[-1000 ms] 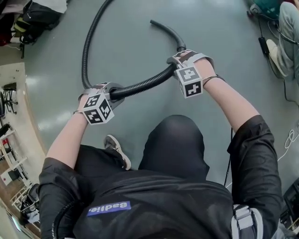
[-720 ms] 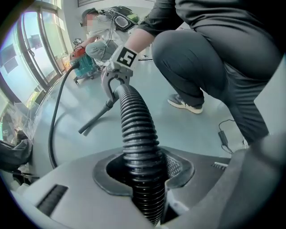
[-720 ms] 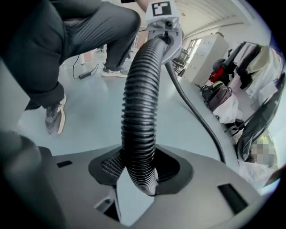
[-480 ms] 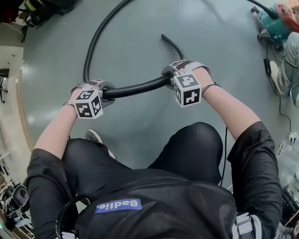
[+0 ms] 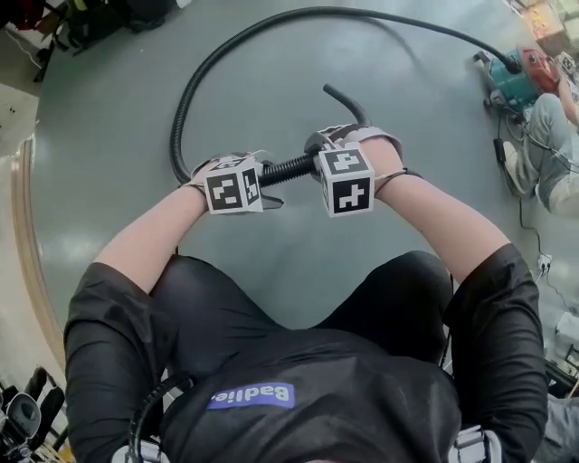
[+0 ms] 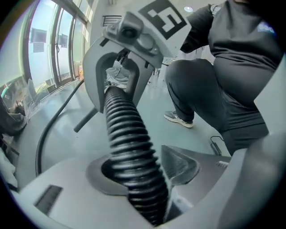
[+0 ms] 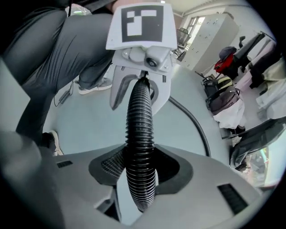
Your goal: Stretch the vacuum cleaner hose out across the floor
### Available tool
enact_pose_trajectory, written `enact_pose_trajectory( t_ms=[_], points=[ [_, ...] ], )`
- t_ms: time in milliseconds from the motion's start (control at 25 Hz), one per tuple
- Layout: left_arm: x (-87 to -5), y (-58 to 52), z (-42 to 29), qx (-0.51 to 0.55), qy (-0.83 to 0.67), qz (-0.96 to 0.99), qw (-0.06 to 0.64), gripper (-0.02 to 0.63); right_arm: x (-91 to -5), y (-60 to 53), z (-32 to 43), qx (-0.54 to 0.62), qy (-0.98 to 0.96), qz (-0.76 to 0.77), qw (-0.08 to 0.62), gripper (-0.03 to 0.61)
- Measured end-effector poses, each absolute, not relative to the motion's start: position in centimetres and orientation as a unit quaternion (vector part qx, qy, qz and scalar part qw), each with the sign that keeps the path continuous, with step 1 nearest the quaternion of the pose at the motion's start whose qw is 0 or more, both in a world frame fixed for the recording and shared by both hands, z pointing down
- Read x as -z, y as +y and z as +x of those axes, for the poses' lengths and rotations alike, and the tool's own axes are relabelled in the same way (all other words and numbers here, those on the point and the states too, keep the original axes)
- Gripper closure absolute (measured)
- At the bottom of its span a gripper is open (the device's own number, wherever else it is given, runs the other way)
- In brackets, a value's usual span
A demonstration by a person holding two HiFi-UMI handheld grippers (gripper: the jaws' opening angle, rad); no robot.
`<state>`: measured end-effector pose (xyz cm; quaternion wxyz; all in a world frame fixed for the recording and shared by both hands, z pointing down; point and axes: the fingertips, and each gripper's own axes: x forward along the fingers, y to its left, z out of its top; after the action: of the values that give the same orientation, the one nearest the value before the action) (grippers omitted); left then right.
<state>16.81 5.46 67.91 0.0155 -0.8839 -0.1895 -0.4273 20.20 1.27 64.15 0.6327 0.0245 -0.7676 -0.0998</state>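
Note:
The black ribbed vacuum hose (image 5: 181, 108) loops over the grey floor from the teal vacuum cleaner (image 5: 511, 77) to my hands. A short stretch (image 5: 289, 167) spans the two grippers, held above the floor. My left gripper (image 5: 270, 177) has the hose (image 6: 129, 147) between its jaws, which are opening; the hose rests in one pad's notch and the other pad (image 6: 181, 163) stands just off it. My right gripper (image 5: 310, 154) is shut on the hose (image 7: 140, 134), both pads pressing its ribs. The hose's smooth curved end (image 5: 348, 101) sticks out past the right gripper.
A person's legs (image 5: 552, 136) and cables are at the right edge beside the vacuum cleaner. Bags (image 5: 90, 18) lie at the top left, also seen as bags (image 7: 223, 98) in the right gripper view. A pale raised edge (image 5: 23, 226) borders the floor at left. My knees are right below the grippers.
The left gripper has slid right along the hose until it is close to the right gripper. The stretch between them is much shorter. The head view has tilted, bringing the vacuum cleaner into sight.

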Motion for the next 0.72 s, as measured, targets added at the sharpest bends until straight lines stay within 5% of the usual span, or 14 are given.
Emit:
enact_pose_trajectory(
  t_ms=[40, 120, 360, 720],
  points=[
    [-67.9, 4.8, 15.3, 0.429, -0.191, -0.883, 0.010, 0.440, -64.0, 1.0, 18.5, 0.097, -0.765, 0.021, 0.636, 0.402],
    [-67.3, 3.6, 11.5, 0.428, -0.199, -0.881, 0.003, 0.467, -64.2, 0.5, 15.6, 0.095, -0.760, 0.013, 0.643, 0.402],
    [-64.2, -0.3, -3.6, 0.447, -0.237, -0.861, 0.055, 0.471, -65.2, -3.0, 9.4, 0.087, -0.739, 0.007, 0.668, 0.350],
    [-54.8, -4.7, -18.9, 0.425, -0.226, -0.870, 0.105, 0.494, -58.4, -7.5, -5.7, 0.160, -0.814, -0.030, 0.558, 0.325]
  ],
)
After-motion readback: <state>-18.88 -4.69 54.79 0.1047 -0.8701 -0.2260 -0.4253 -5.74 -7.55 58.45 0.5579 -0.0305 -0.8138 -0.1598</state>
